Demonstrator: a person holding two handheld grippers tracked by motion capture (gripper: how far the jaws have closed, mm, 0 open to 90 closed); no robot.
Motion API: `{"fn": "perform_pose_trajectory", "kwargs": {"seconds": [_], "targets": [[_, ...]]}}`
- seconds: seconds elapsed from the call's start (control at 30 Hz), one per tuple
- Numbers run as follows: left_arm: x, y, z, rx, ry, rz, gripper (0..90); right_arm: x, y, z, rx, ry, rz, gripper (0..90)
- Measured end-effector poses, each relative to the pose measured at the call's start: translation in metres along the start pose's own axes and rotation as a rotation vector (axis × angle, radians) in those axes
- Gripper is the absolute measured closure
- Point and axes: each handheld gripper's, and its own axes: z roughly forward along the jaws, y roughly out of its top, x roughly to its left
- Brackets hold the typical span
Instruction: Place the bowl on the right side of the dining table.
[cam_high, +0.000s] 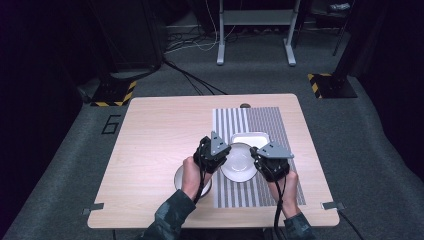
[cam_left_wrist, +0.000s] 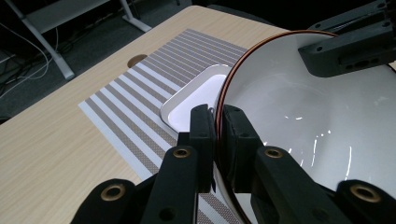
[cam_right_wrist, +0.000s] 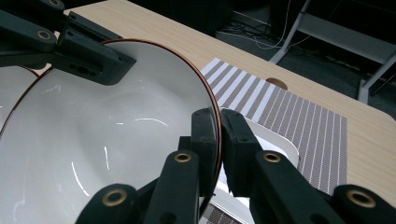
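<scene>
White glazed bowl (cam_high: 239, 162) with a thin copper-brown rim, held between both grippers over the striped placemat (cam_high: 260, 125), right of centre on the light wood tabletop (cam_high: 155, 135).

Left gripper (cam_high: 223, 152): at the bowl's 9 o'clock edge in the high view. In the left gripper view its two black jaws are closed on the rim, one jaw inside the bowl, one outside, rim pinched between them.

Right gripper (cam_high: 256, 155): at the bowl's 3 o'clock edge in the high view. In the right gripper view its jaws are likewise clamped on the rim, one on each side of the wall. The left gripper is visible across the bowl at about 10 o'clock in that view.

Bowl interior is empty and glossy, with light reflections. Whether it rests on the mat or is lifted clear, I cannot tell.

White rectangular tray (cam_high: 250, 138) with rounded corners sits on the mat just beyond the bowl, toward 12 o'clock; the bowl's far edge overlaps it in the high view.

Second round dish (cam_high: 178, 177) lies on the bare wood at the bowl's 8 o'clock, partly under the left hand (cam_high: 192, 172).

Small round hole (cam_high: 245, 105) at the tabletop's far edge, 12 o'clock from the mat.
</scene>
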Motion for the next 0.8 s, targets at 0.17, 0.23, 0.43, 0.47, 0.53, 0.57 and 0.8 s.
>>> {"fn": "perform_pose_trajectory", "kwargs": {"seconds": [0.17, 0.23, 0.43, 0.47, 0.53, 0.57, 0.8], "targets": [[0.003, 0.000, 0.006, 0.005, -0.007, -0.019, 82.8, -0.004, 0.000, 0.005, 0.008, 0.004, 0.000, 83.9], [0.004, 0.000, 0.008, 0.007, -0.008, -0.022, 82.8, -0.005, 0.000, 0.007, 0.012, 0.005, 0.001, 83.9], [0.004, 0.002, 0.014, 0.010, -0.008, -0.025, 82.9, -0.011, 0.001, 0.010, 0.024, 0.006, -0.003, 83.9], [0.005, 0.003, 0.015, 0.009, -0.007, -0.022, 82.9, -0.011, 0.001, 0.010, 0.025, 0.006, -0.002, 83.9], [0.006, 0.004, 0.016, 0.012, -0.006, -0.027, 82.9, -0.013, 0.001, 0.012, 0.028, 0.007, 0.000, 83.9], [0.006, 0.004, 0.018, 0.011, -0.005, -0.029, 82.9, -0.014, 0.002, 0.013, 0.027, 0.006, 0.002, 83.9], [0.012, 0.003, 0.026, 0.017, -0.012, -0.044, 82.8, -0.018, 0.002, 0.022, 0.037, 0.003, -0.005, 83.9]]}}
